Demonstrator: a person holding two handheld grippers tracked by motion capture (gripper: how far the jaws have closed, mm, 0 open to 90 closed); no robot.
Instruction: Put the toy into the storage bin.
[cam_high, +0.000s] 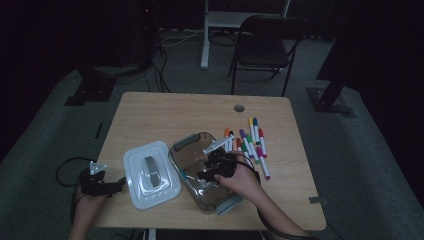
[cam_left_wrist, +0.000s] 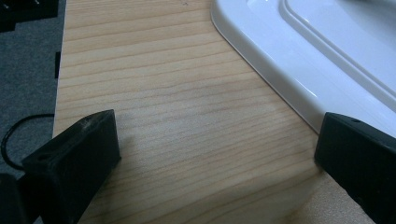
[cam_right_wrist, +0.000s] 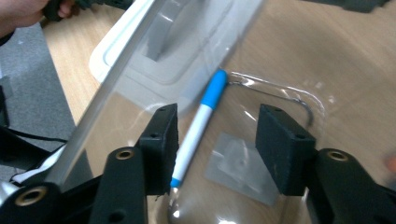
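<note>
Where high view blurs it, blue marker (cam_right_wrist: 198, 128) lies released between spread right tool (cam_right_wrist: 215, 144)

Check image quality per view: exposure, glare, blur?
High view: underexposed, room nearly black beyond the table, markers small but readable. Left claw view: evenly lit, sharp wood grain, soft sheen on the white lid. Right claw view: reflections on the clear container wall, blue marker slightly soft, blurred spot at the right edge.
</note>
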